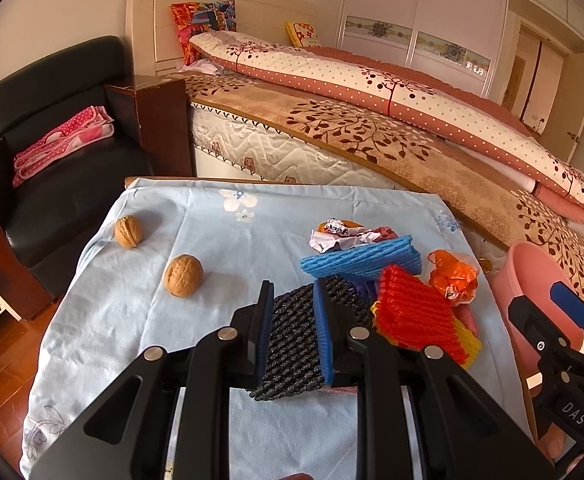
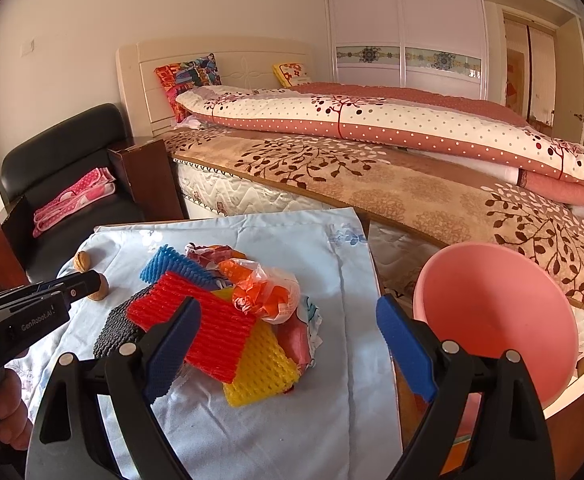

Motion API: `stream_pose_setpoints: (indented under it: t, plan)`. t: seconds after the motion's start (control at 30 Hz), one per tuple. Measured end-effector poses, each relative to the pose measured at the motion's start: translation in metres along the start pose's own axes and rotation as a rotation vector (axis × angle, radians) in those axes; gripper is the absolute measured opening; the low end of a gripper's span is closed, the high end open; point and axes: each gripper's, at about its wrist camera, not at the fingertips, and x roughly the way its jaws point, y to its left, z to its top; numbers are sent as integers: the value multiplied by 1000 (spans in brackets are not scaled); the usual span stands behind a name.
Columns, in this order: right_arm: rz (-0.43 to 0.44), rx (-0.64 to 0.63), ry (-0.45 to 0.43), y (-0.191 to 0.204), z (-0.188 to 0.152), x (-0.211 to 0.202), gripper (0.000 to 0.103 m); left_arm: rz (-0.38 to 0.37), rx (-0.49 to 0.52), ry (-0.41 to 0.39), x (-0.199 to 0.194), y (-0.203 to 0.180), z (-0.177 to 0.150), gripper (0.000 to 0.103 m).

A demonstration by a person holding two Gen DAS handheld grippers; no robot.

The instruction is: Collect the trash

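Observation:
A pile of trash lies on the light blue cloth [image 1: 220, 240]. It holds a black foam net [image 1: 292, 344], a blue foam net [image 1: 360, 258], a red foam net [image 1: 412, 304], a yellow one [image 2: 264, 368], an orange plastic bag [image 1: 452, 276] and crumpled wrappers [image 1: 340, 236]. My left gripper [image 1: 293, 292] is shut on the black foam net at the pile's near left side. My right gripper [image 2: 288, 308] hovers open, short of the pile, with the red net [image 2: 208, 328] and orange bag [image 2: 264, 292] beyond its fingertips. A pink bin [image 2: 500, 304] stands right of the table.
Two walnuts [image 1: 183, 275] [image 1: 129, 231] rest on the cloth left of the pile. A bed [image 1: 372, 120] runs behind the table, with a black armchair [image 1: 60, 152] and a brown nightstand [image 1: 160, 120] to the left. A hand [image 2: 8, 412] holds the left gripper.

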Motion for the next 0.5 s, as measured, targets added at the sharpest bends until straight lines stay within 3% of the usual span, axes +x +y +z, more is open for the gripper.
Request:
stream_pose_setpoints:
  t: [0.5]
  plan:
    - [0, -1, -7, -1, 2, -4, 88, 0, 11, -9, -4, -5, 1, 20]
